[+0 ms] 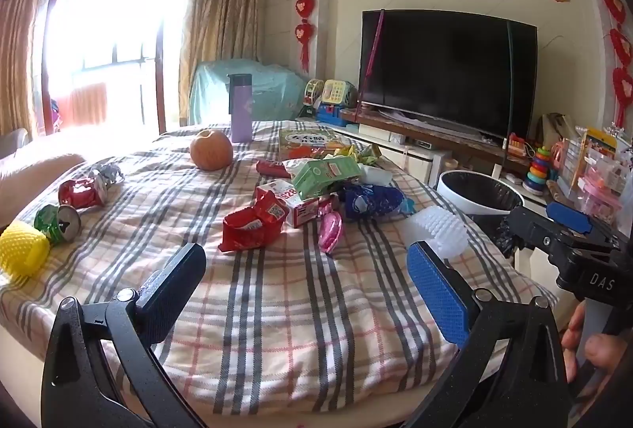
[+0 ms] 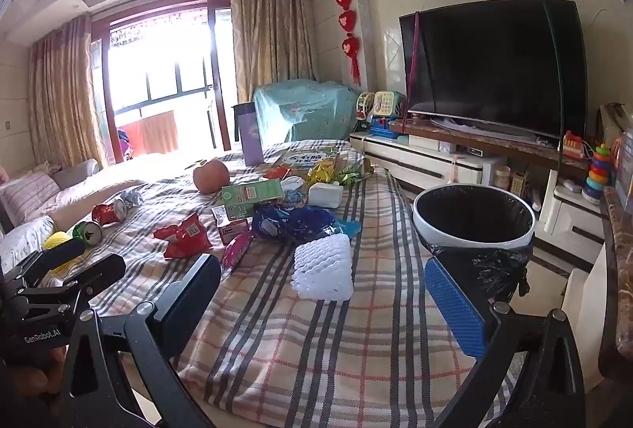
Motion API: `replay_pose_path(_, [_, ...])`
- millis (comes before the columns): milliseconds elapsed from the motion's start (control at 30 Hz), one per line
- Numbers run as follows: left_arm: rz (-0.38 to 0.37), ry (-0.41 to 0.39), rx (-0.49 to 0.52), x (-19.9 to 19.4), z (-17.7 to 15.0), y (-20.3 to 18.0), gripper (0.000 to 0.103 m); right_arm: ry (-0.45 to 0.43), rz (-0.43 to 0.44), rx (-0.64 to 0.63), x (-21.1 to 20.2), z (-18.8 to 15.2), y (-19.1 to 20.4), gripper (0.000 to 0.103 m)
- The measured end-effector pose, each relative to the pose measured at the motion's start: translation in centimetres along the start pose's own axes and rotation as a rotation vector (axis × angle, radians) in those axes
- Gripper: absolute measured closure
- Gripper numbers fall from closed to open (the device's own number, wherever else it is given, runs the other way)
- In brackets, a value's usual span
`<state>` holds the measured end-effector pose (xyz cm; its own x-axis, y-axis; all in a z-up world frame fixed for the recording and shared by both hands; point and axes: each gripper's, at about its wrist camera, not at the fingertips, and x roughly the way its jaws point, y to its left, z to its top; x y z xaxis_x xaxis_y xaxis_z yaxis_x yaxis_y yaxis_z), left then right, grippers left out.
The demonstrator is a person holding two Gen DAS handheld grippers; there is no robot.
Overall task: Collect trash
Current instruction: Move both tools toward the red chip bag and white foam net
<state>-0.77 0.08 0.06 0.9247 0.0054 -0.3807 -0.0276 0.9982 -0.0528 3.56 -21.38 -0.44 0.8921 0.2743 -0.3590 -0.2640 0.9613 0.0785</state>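
Both claws, your left claw (image 1: 312, 269) and right claw (image 2: 328, 293), hang spread and empty; rush the white foam net (image 2: 322, 266) and it could skid past the bin (image 2: 472, 230); the plaid cloth (image 2: 316, 349) may bunch.

Soft woven plaid blanket (image 2: 316, 329), glossy crinkled foil wrappers (image 2: 182, 235) (red), dented metal can (image 1: 59, 222), ribbed white foam netting (image 2: 322, 266)

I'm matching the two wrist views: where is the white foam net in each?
Left wrist: white foam net right of centre, just past the right fingertip.
Right wrist: centre, between the fingers.
Shared landmark: bin just to its right.
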Motion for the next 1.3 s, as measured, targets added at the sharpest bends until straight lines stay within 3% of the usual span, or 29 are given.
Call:
replay_pose_path(1067, [-0.002, 0.009, -0.011, 0.2, -0.3, 0.3, 0.000, 0.022, 0.018, -0.009, 0.4, -0.5, 0.2, 0.000])
replay_pose_path(1300, [0.002, 0.028, -0.014, 1.0, -0.4, 0.6, 0.000, 0.135, 0.011, -0.027, 1.2, -0.5, 0.1, 0.000])
